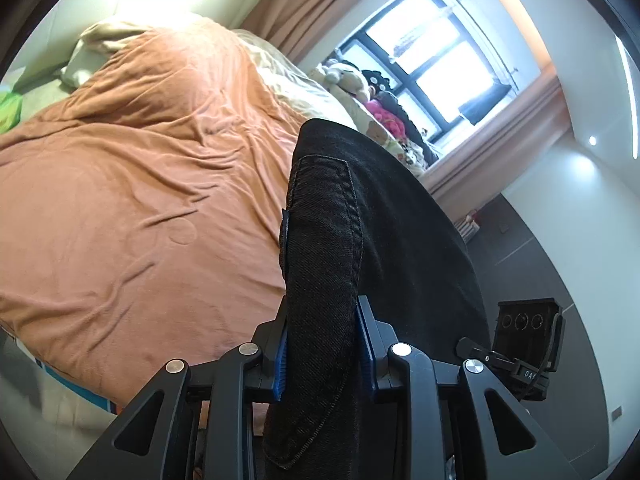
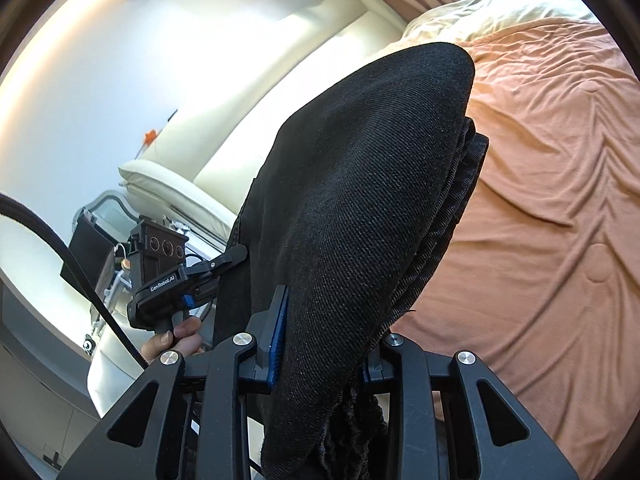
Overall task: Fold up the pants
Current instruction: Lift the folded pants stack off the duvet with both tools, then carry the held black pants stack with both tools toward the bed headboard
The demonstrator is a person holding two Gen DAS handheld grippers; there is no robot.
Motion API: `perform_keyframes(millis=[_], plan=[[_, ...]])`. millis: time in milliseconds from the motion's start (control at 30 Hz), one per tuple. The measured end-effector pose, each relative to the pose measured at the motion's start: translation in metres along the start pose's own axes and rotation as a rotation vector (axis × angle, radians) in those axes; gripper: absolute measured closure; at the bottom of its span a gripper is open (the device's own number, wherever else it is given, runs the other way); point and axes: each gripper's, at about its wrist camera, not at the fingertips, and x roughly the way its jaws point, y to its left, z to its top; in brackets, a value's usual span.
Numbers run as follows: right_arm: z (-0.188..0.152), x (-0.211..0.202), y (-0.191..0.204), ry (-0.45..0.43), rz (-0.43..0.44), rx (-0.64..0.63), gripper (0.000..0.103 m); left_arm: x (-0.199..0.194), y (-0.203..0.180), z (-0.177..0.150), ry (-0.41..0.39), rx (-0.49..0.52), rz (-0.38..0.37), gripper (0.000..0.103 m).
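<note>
Left gripper: you have its blue-padded fingers pressed in on a thick roll of the black pants, with a stitched seam running up the cloth between the pads.
Right gripper: you have it clamped on another bunch of the same pants; the left blue pad shows against the cloth, the right one is mostly hidden behind ribbed folds.
Pants: dark denim-like cloth, held up off the bed by both grippers, bulging forward past each set of fingers and hanging down below them.
Bed: covered with a rumpled orange blanket, lying beyond and beneath the pants; a cream pillow sits at its far end.
Your left hand: seen from the right wrist view beside the pants, wrapped around the other gripper's handle.
Window: bright, dark-framed, past the far side of the bed, with stuffed toys piled on the bed's edge below it.
</note>
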Motion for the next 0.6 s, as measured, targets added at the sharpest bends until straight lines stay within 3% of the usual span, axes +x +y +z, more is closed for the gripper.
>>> perform_keyframes(millis=[600], plan=[[0.024, 0.154, -0.016, 0.151, 0.022, 0.033, 0.077, -0.012, 0.152, 0.006, -0.034, -0.182, 0.063, 0.073]])
